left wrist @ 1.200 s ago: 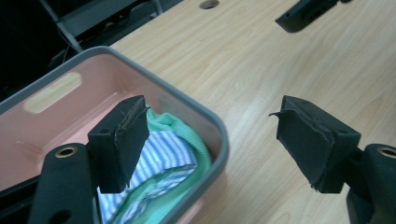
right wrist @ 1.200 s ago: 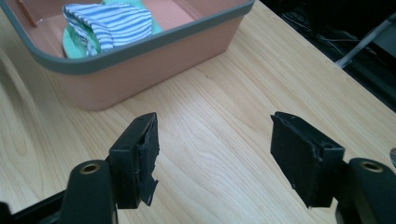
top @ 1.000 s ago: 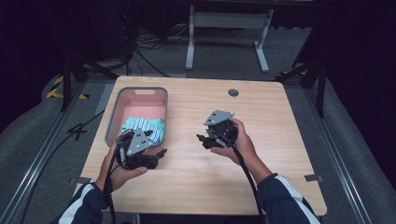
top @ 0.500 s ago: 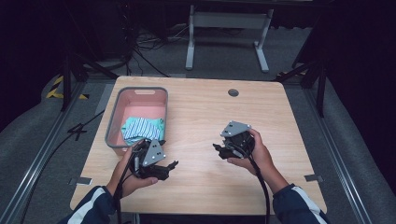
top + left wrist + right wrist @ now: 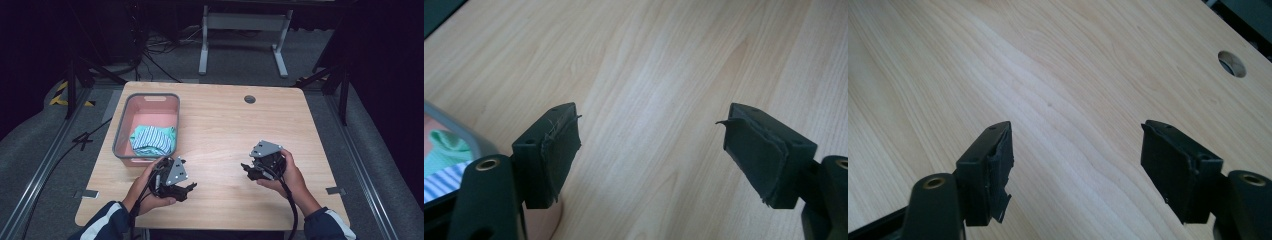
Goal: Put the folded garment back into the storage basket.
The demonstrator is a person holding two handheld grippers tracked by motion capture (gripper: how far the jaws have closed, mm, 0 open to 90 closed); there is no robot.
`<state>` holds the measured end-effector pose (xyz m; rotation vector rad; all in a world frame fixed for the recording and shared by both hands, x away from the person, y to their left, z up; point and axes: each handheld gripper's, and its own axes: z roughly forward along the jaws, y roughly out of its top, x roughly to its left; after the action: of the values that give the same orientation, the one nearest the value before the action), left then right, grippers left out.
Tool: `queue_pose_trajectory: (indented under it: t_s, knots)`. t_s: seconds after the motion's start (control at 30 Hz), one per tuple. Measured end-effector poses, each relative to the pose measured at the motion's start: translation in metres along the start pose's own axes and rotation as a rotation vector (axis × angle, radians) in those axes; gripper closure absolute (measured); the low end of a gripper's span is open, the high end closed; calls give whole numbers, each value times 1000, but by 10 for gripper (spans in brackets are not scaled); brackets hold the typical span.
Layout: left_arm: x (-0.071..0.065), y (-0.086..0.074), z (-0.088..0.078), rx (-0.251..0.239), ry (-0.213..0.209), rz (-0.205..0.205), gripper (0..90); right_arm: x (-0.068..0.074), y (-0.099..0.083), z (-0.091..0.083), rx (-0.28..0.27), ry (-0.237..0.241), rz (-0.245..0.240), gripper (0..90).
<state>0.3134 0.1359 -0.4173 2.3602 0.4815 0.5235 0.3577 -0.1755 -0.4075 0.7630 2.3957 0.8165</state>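
1. Desk (image 5: 220, 125): light wood, with a round cable hole (image 5: 249, 99) near the far edge, right of centre.
2. Bin (image 5: 122, 127): pink inside with a grey rim, sits at the desk's left edge, toward the far half.
3. Cloth (image 5: 152, 140): striped teal and white, bunched in the bin's near end; the left gripper view catches a green-and-striped bit of it (image 5: 444, 150) past the bin's grey rim at its left edge.
4. Left gripper (image 5: 186, 189): held by the left hand (image 5: 145, 187) near the desk's front edge, just in front of the bin's near wall. Jaws wide, nothing between them, bare wood below.
5. Right gripper (image 5: 247, 170): held by the right hand (image 5: 290, 172) on the right half, toward the front edge, well apart from the left one. Jaws wide, empty, over bare wood; the hole (image 5: 1232, 63) shows at the upper right of the right gripper view.
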Motion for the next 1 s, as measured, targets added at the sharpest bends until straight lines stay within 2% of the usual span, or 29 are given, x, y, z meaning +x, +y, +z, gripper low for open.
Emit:
queue_pose_trajectory:
  t_s: [0.13, 0.27, 0.4, 0.5, 0.77, 0.8, 0.9, 1.0]
  knots:
    - [-2, -3, 5, 11, -8, -6, 227, 0, -8, -2, 7, -6, 2, 300]
    - [-4, -6, 12, 31, -16, 21, 227, -2, -21, -6, 4, -1, 14, 293]
    - [-4, -10, 18, 47, -28, 25, 223, 0, -34, -8, 1, -7, 10, 291]
    - [-4, -13, 21, 48, -38, 14, 221, 1, -44, -10, -2, -5, 3, 286]
    - [-3, -21, 23, 50, -63, -14, 215, 0, -69, -13, 0, 9, 46, 278]
    - [-3, -22, 24, 45, -68, -23, 206, -1, -78, -13, -4, 7, 60, 277]
    - [-3, -26, 27, 48, -83, -34, 194, -2, -90, -13, 8, 36, 94, 285]
    - [-4, -29, 29, 47, -97, -37, 192, -2, -100, -13, 11, 37, 100, 272]
